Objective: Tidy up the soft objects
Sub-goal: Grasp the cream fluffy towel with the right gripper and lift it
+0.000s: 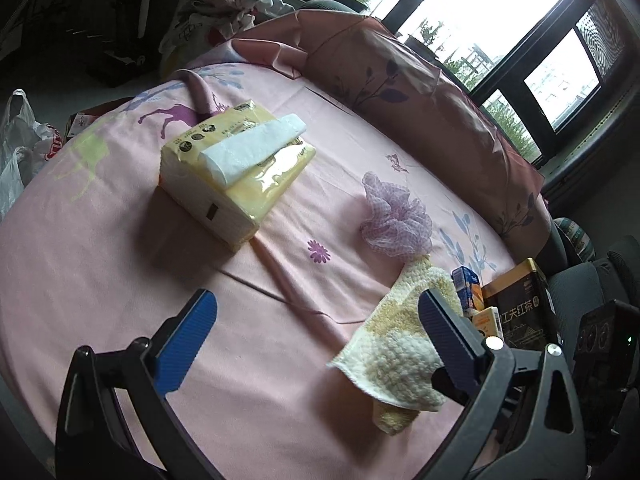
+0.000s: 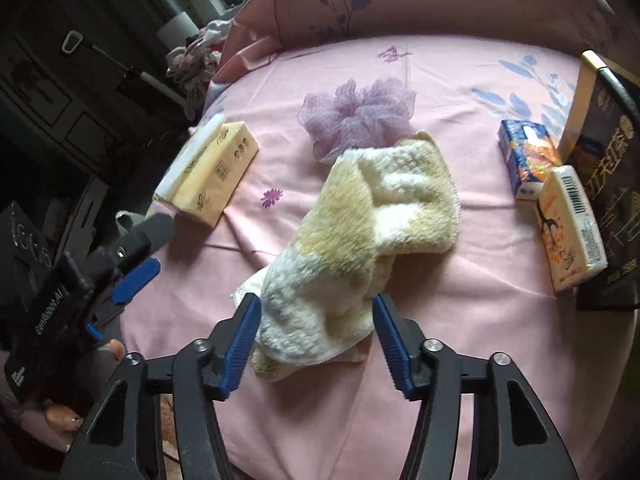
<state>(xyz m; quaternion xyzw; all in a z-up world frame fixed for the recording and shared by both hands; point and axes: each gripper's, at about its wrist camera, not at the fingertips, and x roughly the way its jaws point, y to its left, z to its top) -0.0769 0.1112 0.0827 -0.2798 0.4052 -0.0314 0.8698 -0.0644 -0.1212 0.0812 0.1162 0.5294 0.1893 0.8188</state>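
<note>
A crumpled yellow and white towel (image 2: 360, 232) lies on the pink bed sheet (image 2: 460, 340). My right gripper (image 2: 316, 308) hovers over its near end, open, with the towel's end between the blue fingers but not pinched. A purple mesh bath pouf (image 2: 356, 116) touches the towel's far end. A yellow tissue pack (image 2: 208, 172) lies to the left. In the left wrist view, my left gripper (image 1: 316, 320) is open and empty over bare sheet, its right finger in front of the towel (image 1: 396, 344). Beyond are the pouf (image 1: 394, 216) and the tissue pack (image 1: 236, 168).
A blue pocket-tissue pack (image 2: 524, 156), an orange and white pack (image 2: 572, 224) and a dark tea tin (image 2: 612, 184) stand at the right edge of the bed. A pink pillow (image 1: 400, 92) lines the far side. Plastic bags (image 1: 20, 140) and a clothes pile (image 1: 228, 4) lie beyond.
</note>
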